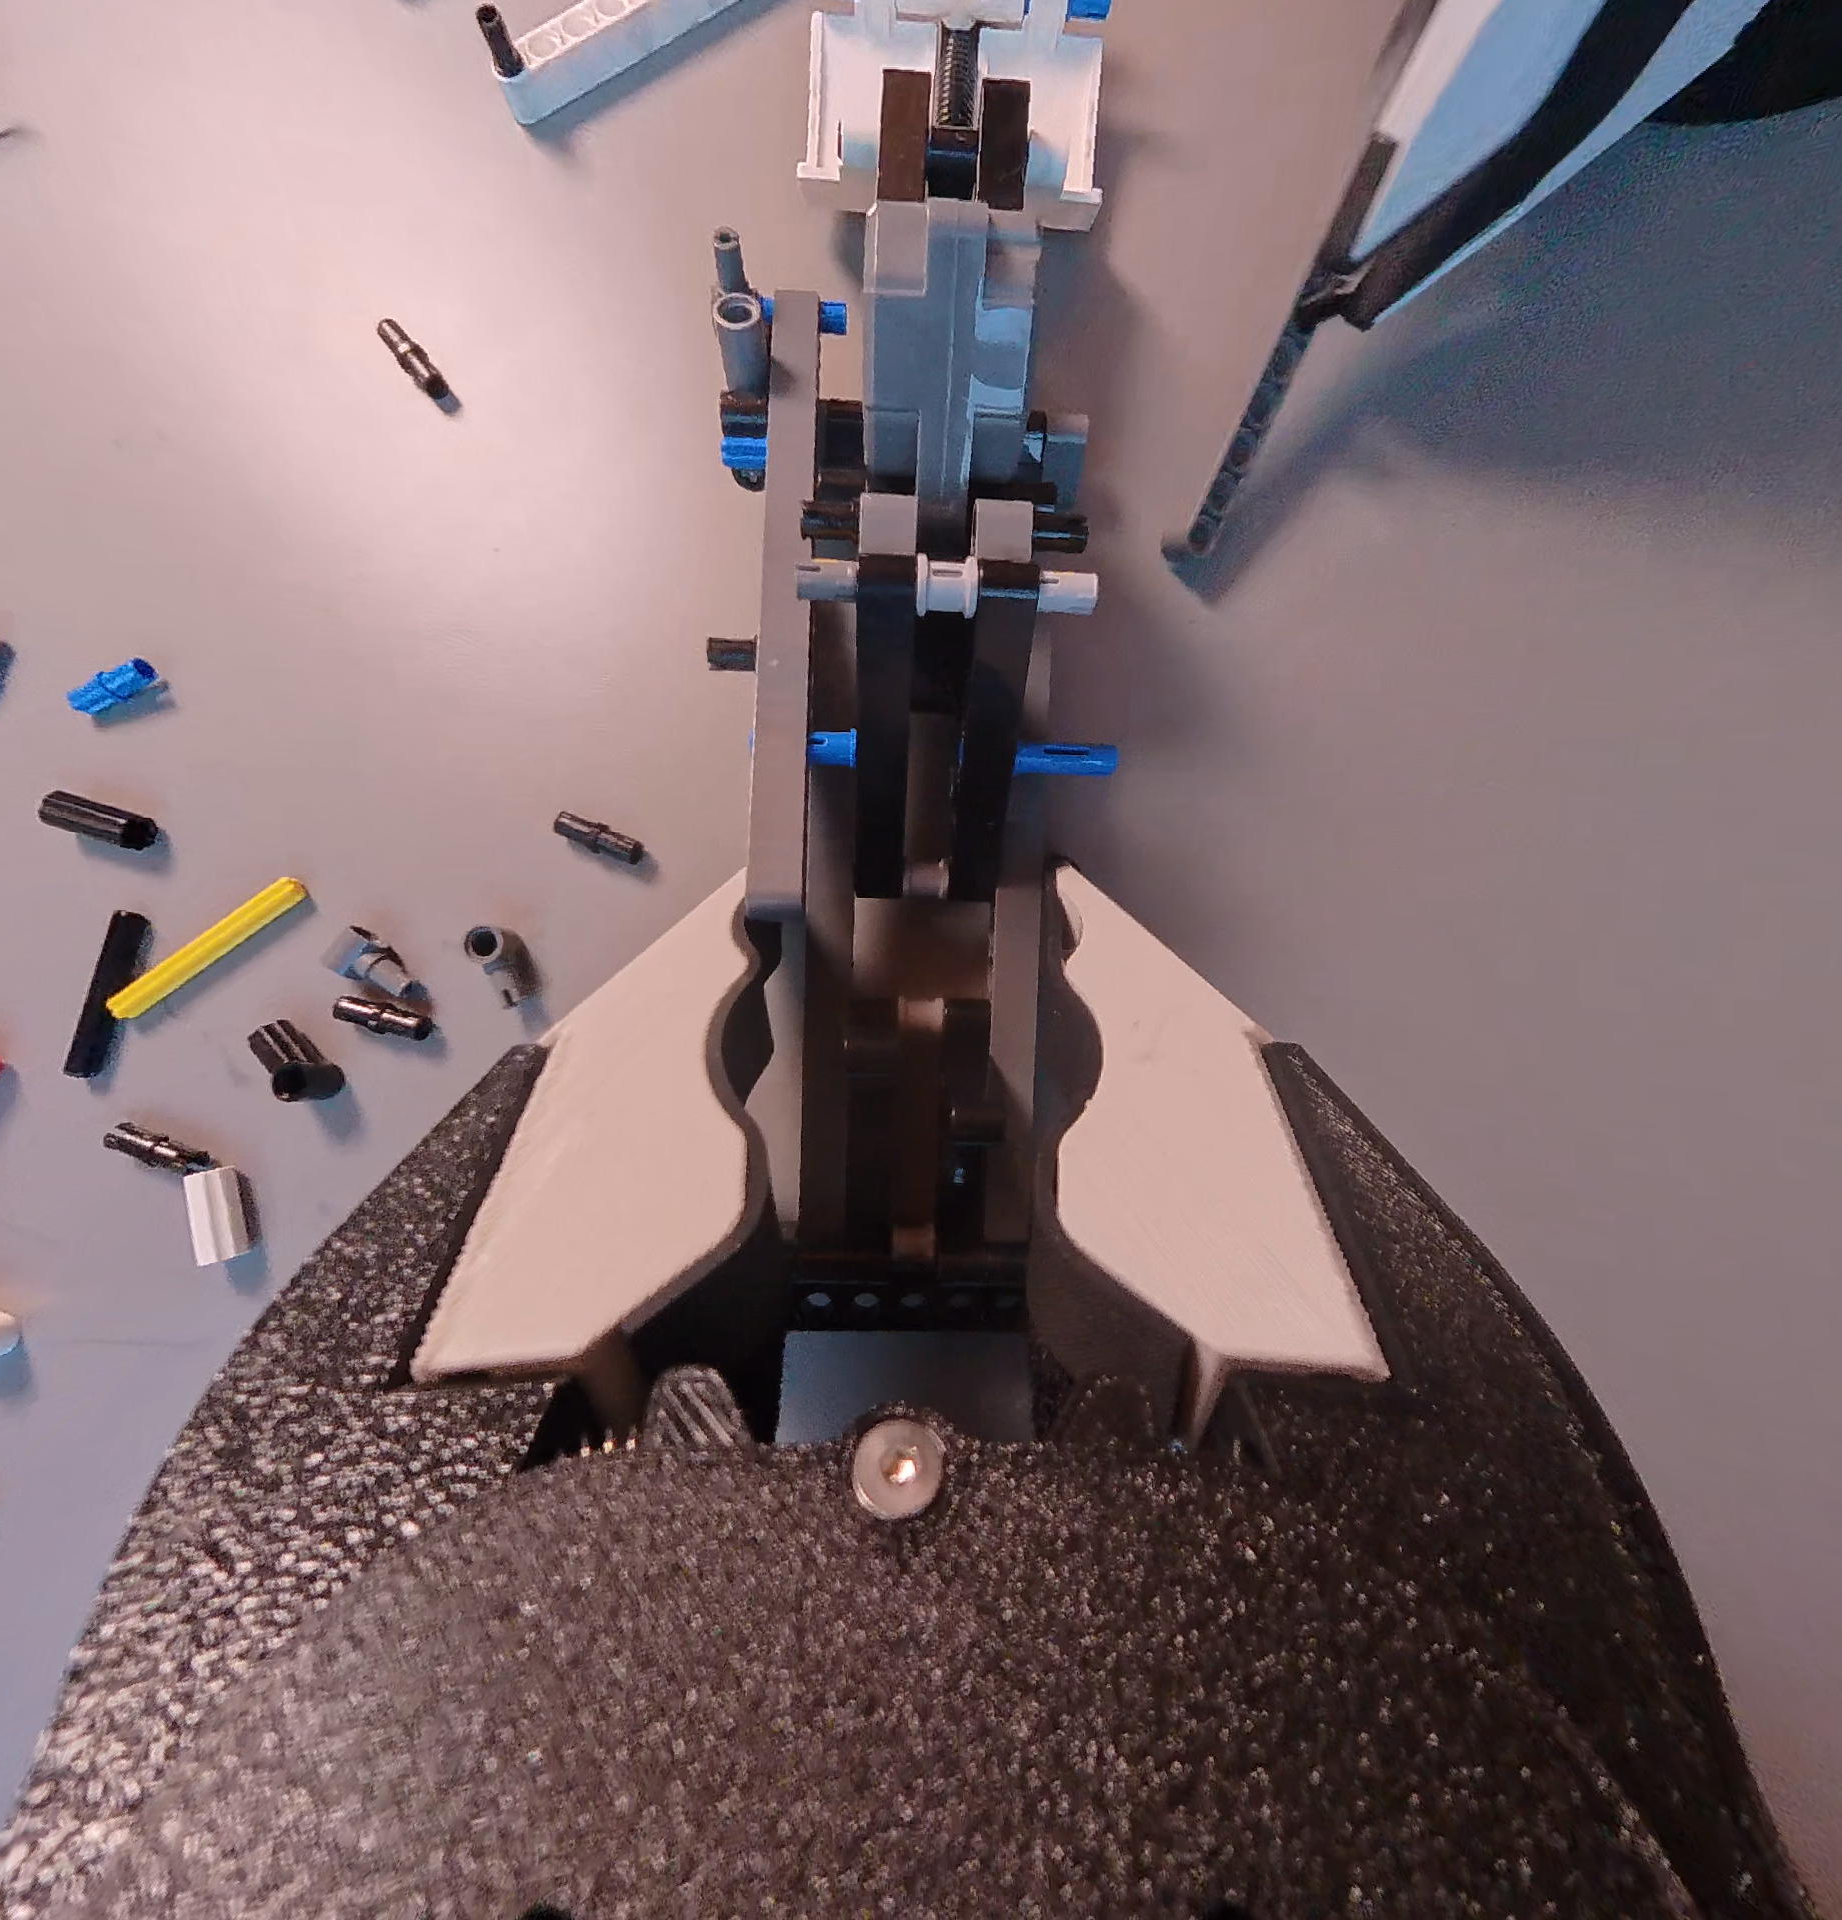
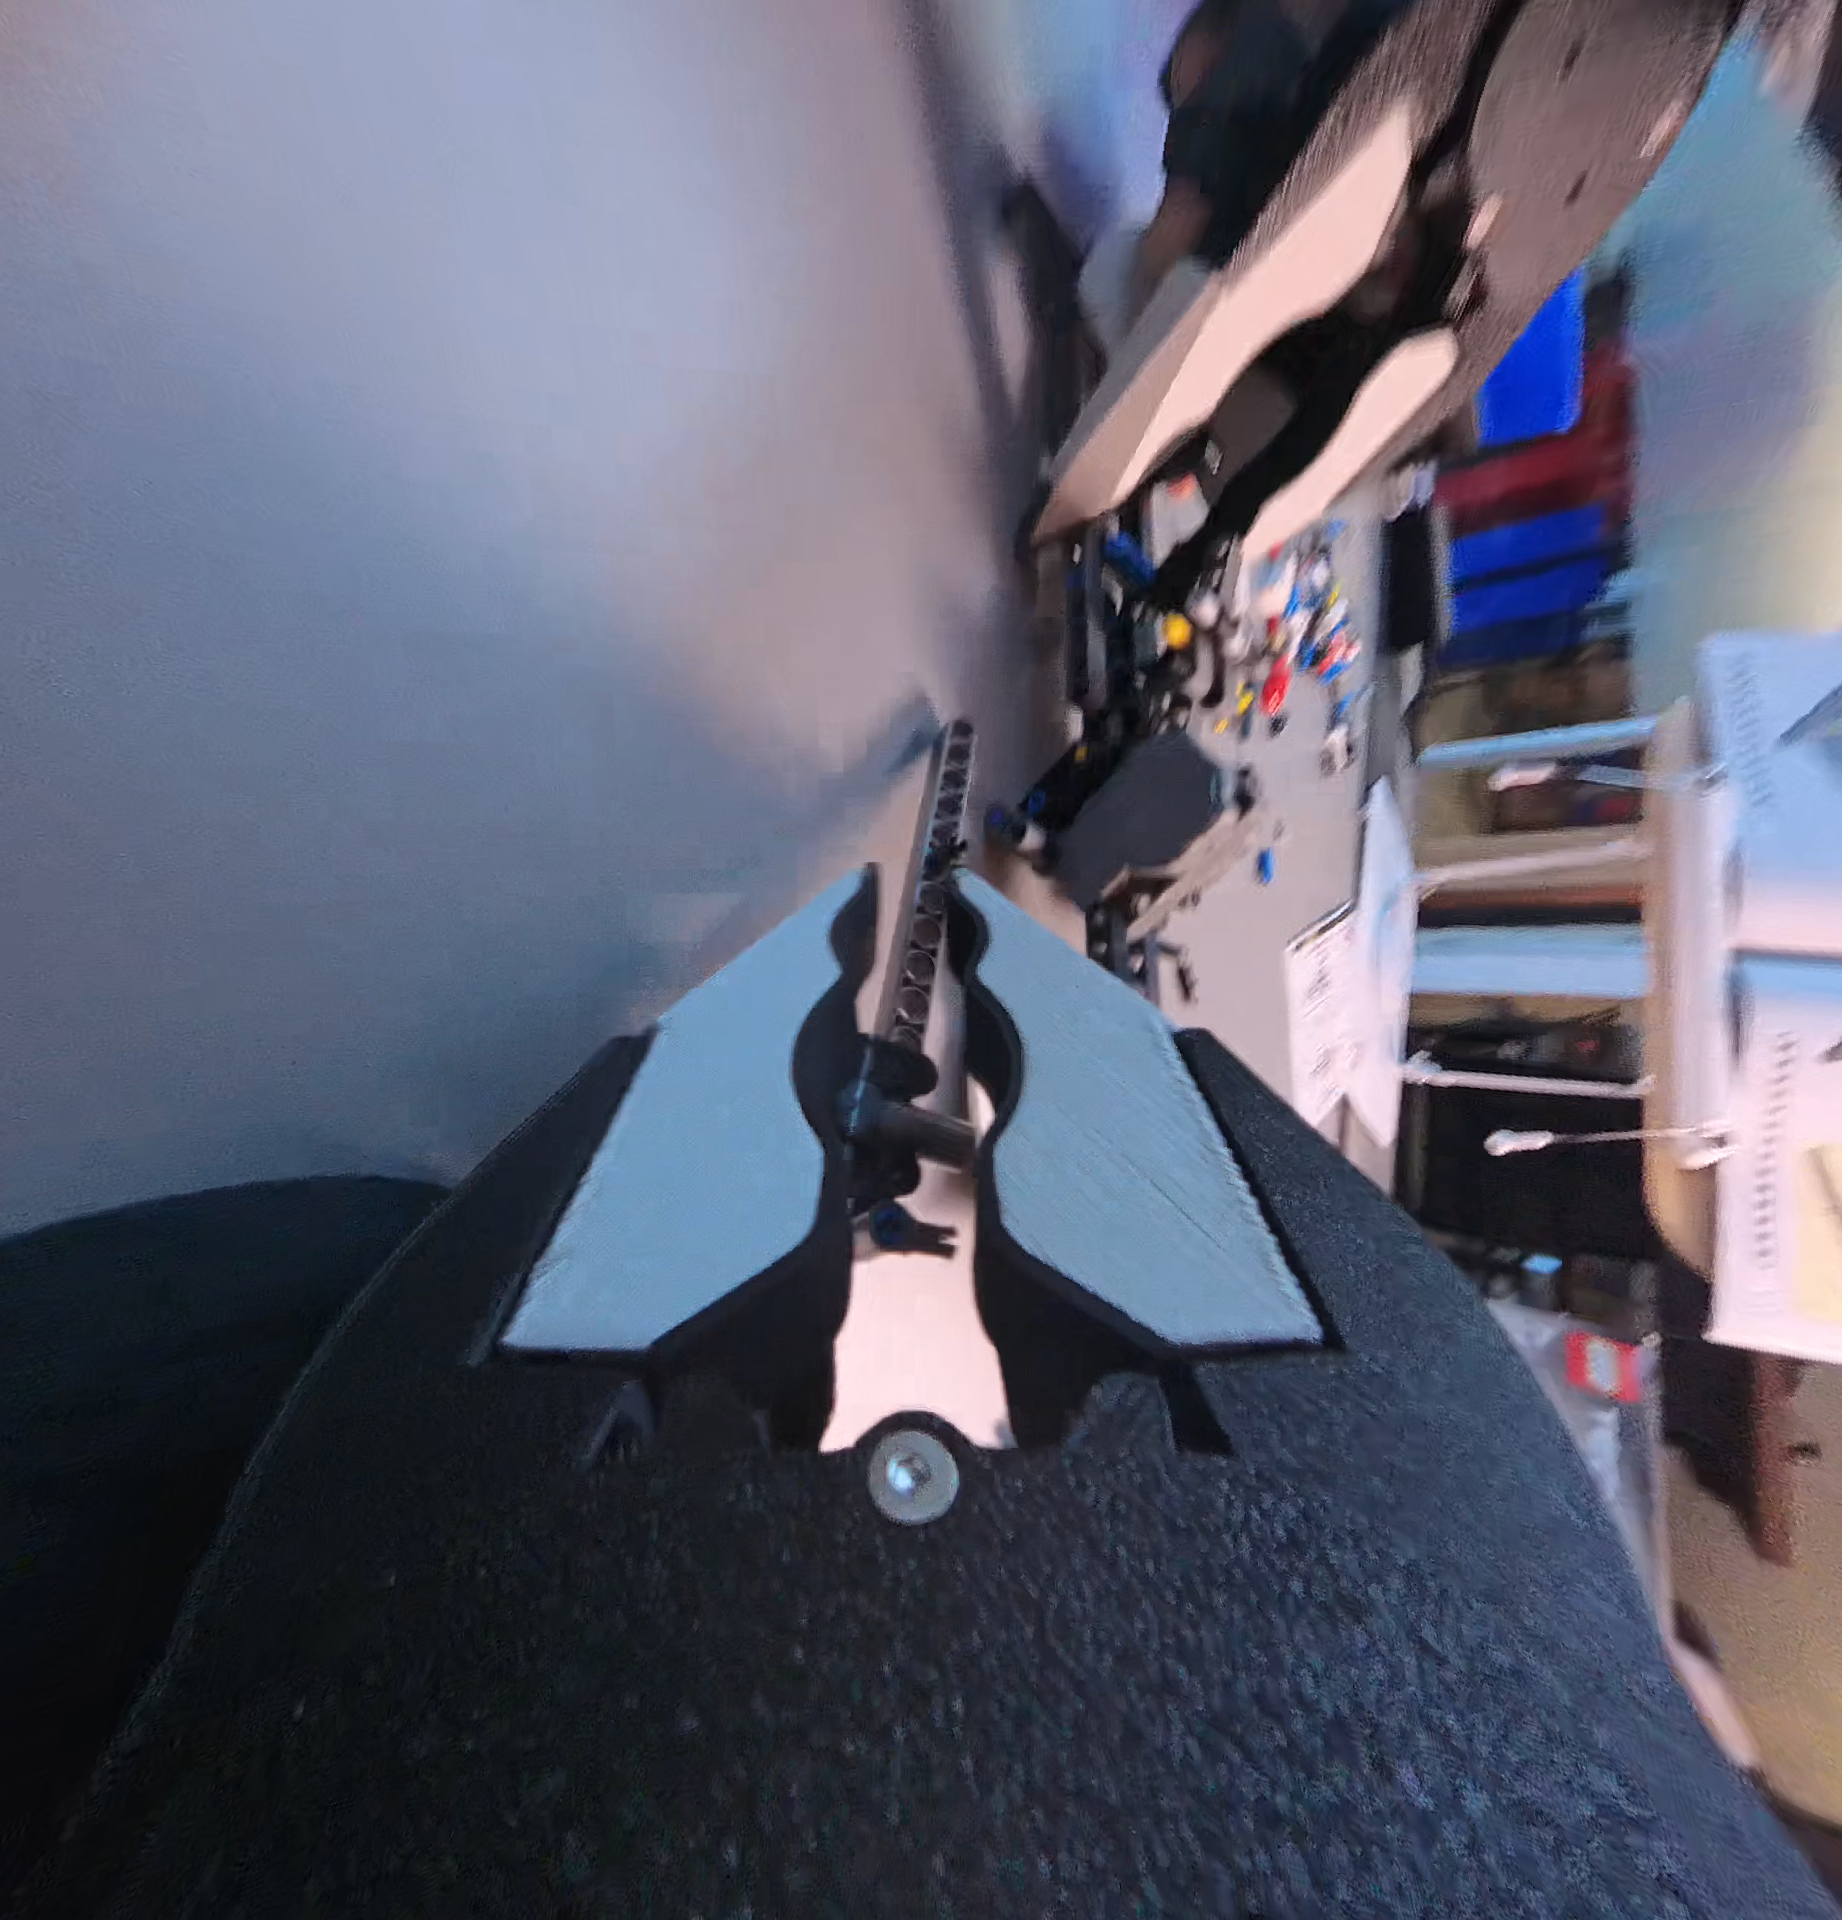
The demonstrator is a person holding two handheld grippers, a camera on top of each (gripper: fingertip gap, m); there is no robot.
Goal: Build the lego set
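My left gripper is shut on the lego assembly, a long build of black and grey beams with blue pins, grey blocks and a white frame at its far end, held over the grey table. My right gripper is shut on a long dark grey beam with holes, which sticks out past the fingertips. That beam and the right gripper also show in the left wrist view at the upper right. The right wrist view is tilted and blurred; the left gripper shows far off in it.
Loose parts lie left of the assembly: black pins, blue pins, a yellow axle, grey connectors, a white beam. In the right wrist view a pile of small parts, paper sheets and shelving show. The yellow axle is closer to my left gripper, around 10 cm from its tips; the right tips are 25 cm off.
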